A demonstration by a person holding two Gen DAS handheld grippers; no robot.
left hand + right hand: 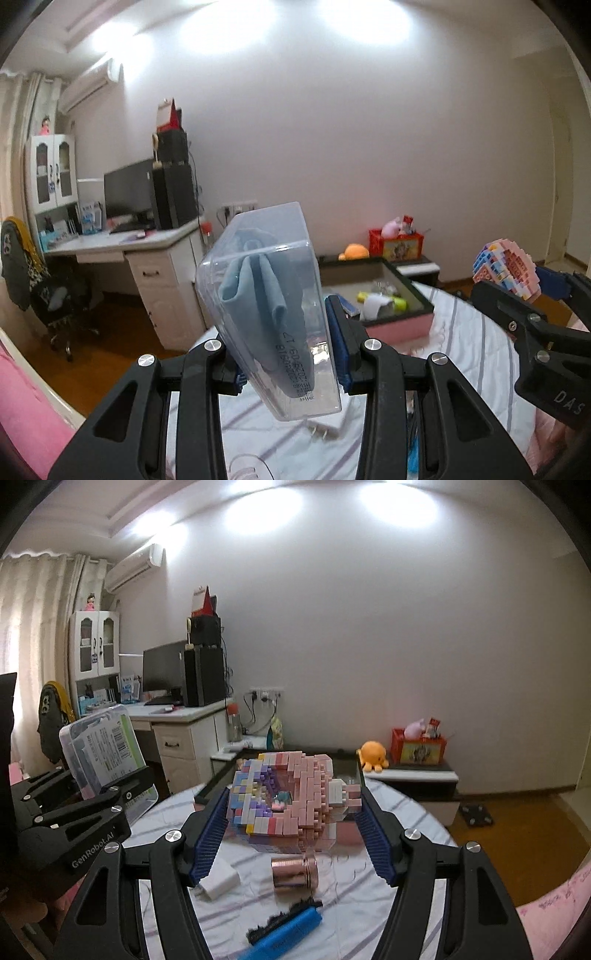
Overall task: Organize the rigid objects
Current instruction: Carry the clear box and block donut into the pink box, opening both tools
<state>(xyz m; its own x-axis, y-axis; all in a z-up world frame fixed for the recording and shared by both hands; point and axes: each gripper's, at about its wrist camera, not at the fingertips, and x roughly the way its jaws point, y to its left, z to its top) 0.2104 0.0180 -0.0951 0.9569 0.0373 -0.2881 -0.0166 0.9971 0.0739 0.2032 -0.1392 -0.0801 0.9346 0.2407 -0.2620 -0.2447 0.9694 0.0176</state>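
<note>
My left tongs [291, 354] are clenched on a clear plastic case [269, 314] (blue cloth inside), held above the striped bed [461, 332]. My right tongs [295, 827] grip a pink brick model [291, 797], also aloft. Beyond sits the pink-sided box [399, 325].

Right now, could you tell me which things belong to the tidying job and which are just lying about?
Job: clear case in left tongs; brick model in right tongs; storage box.
Lying about: copper cylinder, blue brush, white charger.
</note>
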